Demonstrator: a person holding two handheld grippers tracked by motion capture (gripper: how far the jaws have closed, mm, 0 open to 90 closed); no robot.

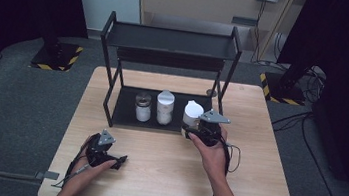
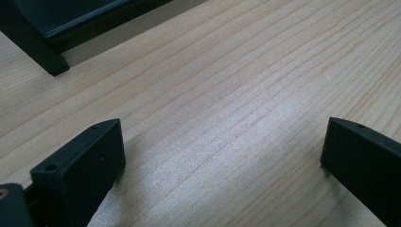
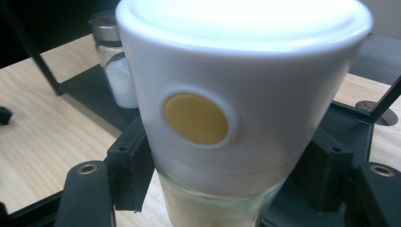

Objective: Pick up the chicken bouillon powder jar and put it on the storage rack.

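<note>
A glass jar with a tall white cap point(image 3: 246, 80) and a round yellow spot on the cap stands between the jaws of my right gripper point(image 3: 217, 194), which is shut on its glass body just below the cap. In the high view this jar point(image 1: 192, 111) is at the front right of the black rack's lower shelf point(image 1: 125, 114), leaning a little; I cannot tell whether it rests on the shelf. My left gripper point(image 1: 113, 161) lies low on the table near the front left. Its jaws stand wide open over bare wood point(image 2: 222, 137).
On the lower shelf stand a silver-lidded jar of white powder point(image 1: 142, 107) and a white-capped jar point(image 1: 165, 107). The rack's upper shelf point(image 1: 169, 41) overhangs them. One rack foot point(image 2: 40, 54) lies ahead of the left gripper. A cable point(image 1: 234, 155) trails on the wooden table point(image 1: 252, 188).
</note>
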